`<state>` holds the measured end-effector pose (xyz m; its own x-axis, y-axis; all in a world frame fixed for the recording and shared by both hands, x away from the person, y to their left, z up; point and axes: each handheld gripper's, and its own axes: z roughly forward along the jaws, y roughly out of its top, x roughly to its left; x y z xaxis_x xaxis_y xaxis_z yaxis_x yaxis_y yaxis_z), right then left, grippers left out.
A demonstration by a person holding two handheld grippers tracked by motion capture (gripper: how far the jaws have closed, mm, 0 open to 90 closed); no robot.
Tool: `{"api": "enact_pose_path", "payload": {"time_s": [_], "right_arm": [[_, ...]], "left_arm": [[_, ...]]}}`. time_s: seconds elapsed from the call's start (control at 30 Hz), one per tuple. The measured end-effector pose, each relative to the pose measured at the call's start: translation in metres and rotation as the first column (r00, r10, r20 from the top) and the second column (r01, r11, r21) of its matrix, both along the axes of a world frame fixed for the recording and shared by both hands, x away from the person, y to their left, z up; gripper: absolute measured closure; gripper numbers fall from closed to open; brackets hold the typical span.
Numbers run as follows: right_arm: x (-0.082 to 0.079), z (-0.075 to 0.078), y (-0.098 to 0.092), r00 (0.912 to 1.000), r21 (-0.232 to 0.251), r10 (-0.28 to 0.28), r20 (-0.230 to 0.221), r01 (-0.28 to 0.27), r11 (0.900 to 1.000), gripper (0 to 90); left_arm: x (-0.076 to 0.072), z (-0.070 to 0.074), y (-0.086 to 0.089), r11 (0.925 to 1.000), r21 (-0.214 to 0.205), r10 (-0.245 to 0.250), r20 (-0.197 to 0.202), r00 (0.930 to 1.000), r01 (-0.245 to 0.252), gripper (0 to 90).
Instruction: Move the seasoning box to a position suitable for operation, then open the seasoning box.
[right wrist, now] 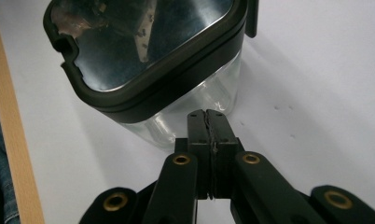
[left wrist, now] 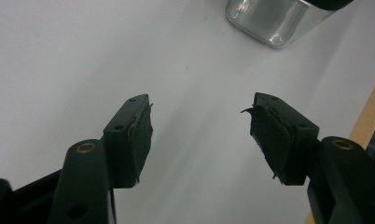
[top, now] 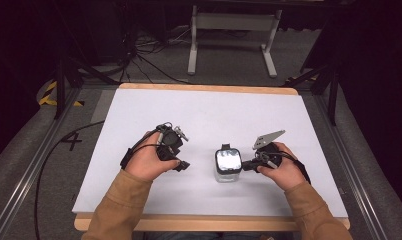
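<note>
A clear glass jar [top: 227,165] with a black-rimmed shiny lid [right wrist: 143,46] stands on the white table top [top: 209,115], near its front middle. My right gripper [top: 247,165] is shut with nothing in it; its tips [right wrist: 207,116] sit right against the jar's glass wall, just under the lid rim. My left gripper [top: 181,164] rests to the left of the jar, apart from it. In the left gripper view it [left wrist: 199,126] stands open over bare table, with the jar's base [left wrist: 269,18] farther ahead.
The table's wooden front edge [top: 209,222] runs close below both hands. A white metal stand [top: 234,30] and loose cables [top: 144,55] lie on the floor beyond the table. Free white surface spreads behind and beside the jar.
</note>
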<state>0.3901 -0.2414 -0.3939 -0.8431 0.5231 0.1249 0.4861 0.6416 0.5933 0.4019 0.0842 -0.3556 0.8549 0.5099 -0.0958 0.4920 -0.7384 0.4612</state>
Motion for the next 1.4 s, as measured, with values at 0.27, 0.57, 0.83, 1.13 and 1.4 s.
{"api": "enact_pose_path", "payload": {"time_s": [0.27, 0.57, 0.83, 1.13, 1.4], "right_arm": [[-0.002, -0.003, 0.0, 0.9996, -0.01, 0.005, -0.029, -0.005, 0.9999, 90.0], [-0.006, 0.023, -0.027, 0.996, 0.033, -0.079, 0.043, 0.077, 0.9965, 89.9], [-0.01, 0.038, -0.052, 0.9877, 0.08, -0.142, 0.067, 0.136, 0.9874, 89.8], [-0.01, 0.04, -0.056, 0.9863, 0.093, -0.149, 0.071, 0.142, 0.9855, 89.2], [-0.009, 0.041, -0.061, 0.9858, 0.109, -0.152, 0.07, 0.144, 0.9836, 89.1]], "left_arm": [[0.001, -0.001, -0.003, 1.0, 0.0, -0.004, 0.001, 1.0, 0.004, 39.0], [0.0, 0.012, -0.01, 0.9888, -0.106, -0.098, 0.068, 0.9929, 0.105, 51.6], [0.005, 0.028, -0.016, 0.9751, -0.212, -0.063, 0.014, 0.9979, 0.065, 49.2], [0.026, 0.034, -0.042, 0.9613, -0.238, -0.127, 0.067, 0.9897, 0.139, 65.2], [0.045, 0.028, -0.063, 0.9427, -0.292, -0.15, 0.057, 0.987, 0.161, 77.5]]}}
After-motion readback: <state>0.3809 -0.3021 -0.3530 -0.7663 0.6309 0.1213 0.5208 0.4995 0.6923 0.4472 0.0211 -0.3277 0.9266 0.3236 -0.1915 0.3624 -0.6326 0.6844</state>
